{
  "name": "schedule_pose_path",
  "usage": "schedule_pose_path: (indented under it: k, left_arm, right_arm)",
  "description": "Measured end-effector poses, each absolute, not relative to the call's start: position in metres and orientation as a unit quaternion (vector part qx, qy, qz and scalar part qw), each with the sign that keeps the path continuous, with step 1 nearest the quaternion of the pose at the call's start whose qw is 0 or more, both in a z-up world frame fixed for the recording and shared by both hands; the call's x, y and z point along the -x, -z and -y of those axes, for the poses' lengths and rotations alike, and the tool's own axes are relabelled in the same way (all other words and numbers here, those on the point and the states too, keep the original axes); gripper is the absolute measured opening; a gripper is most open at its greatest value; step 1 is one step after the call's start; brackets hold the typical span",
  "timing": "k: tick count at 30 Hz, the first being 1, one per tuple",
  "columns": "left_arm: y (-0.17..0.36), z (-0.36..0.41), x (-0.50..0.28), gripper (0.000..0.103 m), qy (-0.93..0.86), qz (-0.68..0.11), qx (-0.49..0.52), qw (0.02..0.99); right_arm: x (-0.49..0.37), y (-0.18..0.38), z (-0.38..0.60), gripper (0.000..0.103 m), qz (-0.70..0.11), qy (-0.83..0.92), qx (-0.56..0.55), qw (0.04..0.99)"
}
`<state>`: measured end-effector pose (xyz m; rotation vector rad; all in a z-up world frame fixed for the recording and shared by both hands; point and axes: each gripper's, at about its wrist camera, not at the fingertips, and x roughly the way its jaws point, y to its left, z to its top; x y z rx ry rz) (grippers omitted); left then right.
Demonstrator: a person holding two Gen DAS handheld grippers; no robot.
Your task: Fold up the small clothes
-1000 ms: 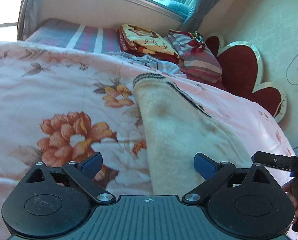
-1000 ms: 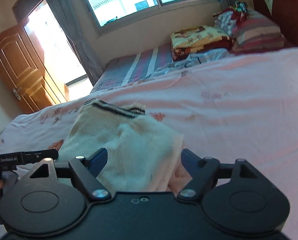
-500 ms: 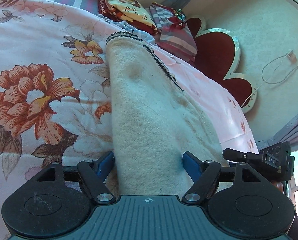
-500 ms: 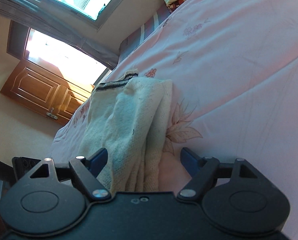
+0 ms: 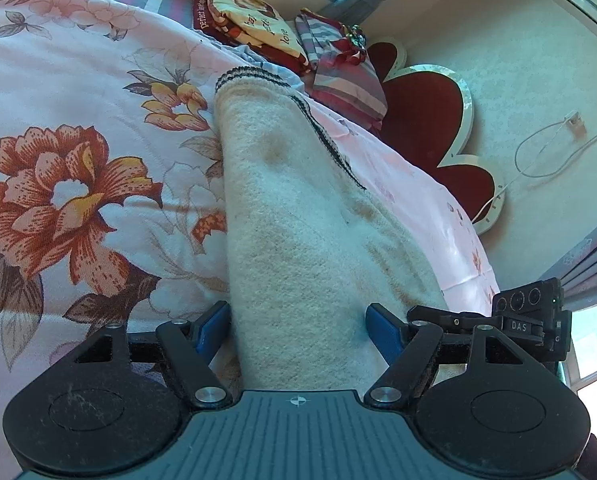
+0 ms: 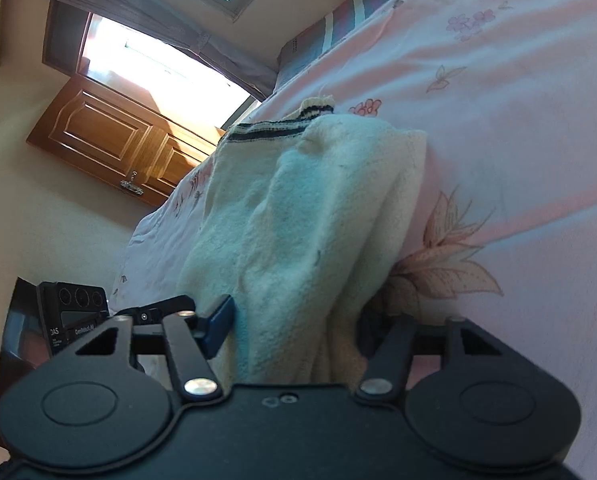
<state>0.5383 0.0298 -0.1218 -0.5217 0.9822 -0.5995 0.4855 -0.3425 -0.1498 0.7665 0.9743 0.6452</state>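
A bed with a pink floral quilt (image 5: 78,128) carries a cream knitted sweater with dark striped trim (image 5: 294,216), lying lengthwise across it. The left tool (image 5: 296,328) and right tool (image 6: 294,320) each straddle its near edge, blue-padded fingers spread apart, wool between them.

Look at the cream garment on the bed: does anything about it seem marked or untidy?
Yes. The cream knitted garment shows brownish smudges on its upper surface in the left wrist view, and in the right wrist view it lies bunched in uneven folds.
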Motion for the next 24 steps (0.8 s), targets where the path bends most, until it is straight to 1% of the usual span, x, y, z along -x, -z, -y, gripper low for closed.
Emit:
schedule_pose_path:
  k: [3,4,7,9,10,12,16,24]
  left_arm:
    - [0.12,-0.026,-0.538,0.075,0.275,-0.457,0.235,0.812]
    - [0.118,-0.022,-0.538,0.075,0.272,-0.455,0.225,0.818]
    - [0.11,-0.004,-0.536,0.075,0.263,-0.448,0.186,0.834]
    - [0.108,0.001,-0.536,0.075,0.261,-0.444,0.182,0.837]
    - [0.105,0.002,-0.535,0.066,0.262,-0.441,0.185,0.838]
    - [0.101,0.001,-0.534,0.059,0.264,-0.435,0.19,0.84]
    - [0.093,-0.003,-0.529,0.054,0.271,-0.428,0.185,0.842]
    - [0.065,-0.023,-0.509,0.054,0.277,-0.402,0.187,0.853]
  right_arm:
    - [-0.49,0.155,0.348,0.043,-0.446,-0.29,-0.379,0.757]
    - [-0.491,0.154,0.346,0.043,-0.445,-0.287,-0.375,0.761]
    - [-0.487,0.143,0.332,0.041,-0.443,-0.272,-0.331,0.788]
    - [-0.483,0.134,0.325,0.036,-0.439,-0.263,-0.305,0.803]
    - [-0.483,0.131,0.323,0.034,-0.436,-0.26,-0.301,0.807]
    - [-0.481,0.126,0.32,0.031,-0.432,-0.256,-0.298,0.812]
    - [-0.475,0.114,0.314,0.03,-0.425,-0.255,-0.293,0.817]
    - [-0.463,0.082,0.291,0.03,-0.413,-0.266,-0.264,0.83]
